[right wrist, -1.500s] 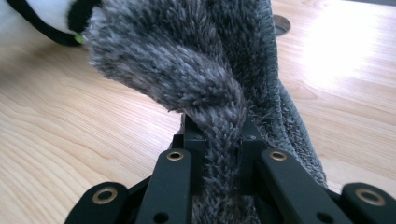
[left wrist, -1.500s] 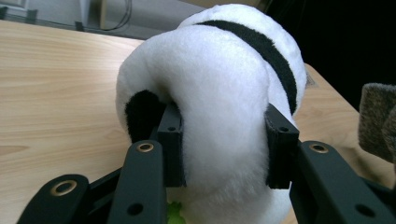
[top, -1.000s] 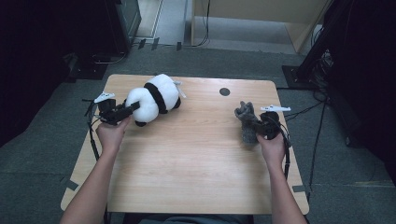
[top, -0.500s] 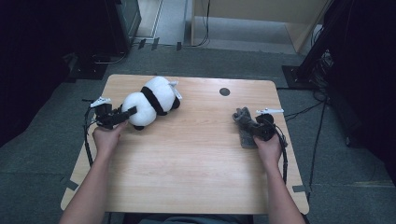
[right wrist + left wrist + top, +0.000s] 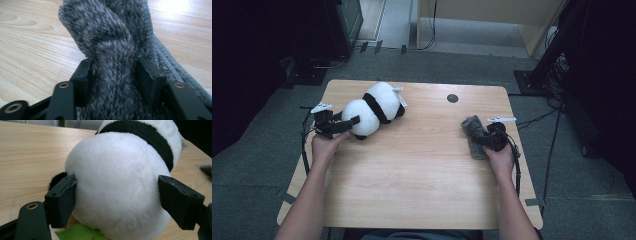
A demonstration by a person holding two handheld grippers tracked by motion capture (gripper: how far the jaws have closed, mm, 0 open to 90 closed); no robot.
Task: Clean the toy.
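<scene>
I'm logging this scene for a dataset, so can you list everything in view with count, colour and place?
panda plush: one, white with black bands, far left of the table, lying between the left jaws
knit cloth: one, grey, right side, bunched between the right jaws
green piece: one, green, under the plush
round hole: one, dark, far middle of the table
table: one, light wood, centre
cables: several, dark, on the grey floor to the right
left gripper: one, black; jaws just opening, right pad clear of the plush
right gripper: one, black; jaws just opening, cloth between them
hands: two, behind the grippers
</scene>
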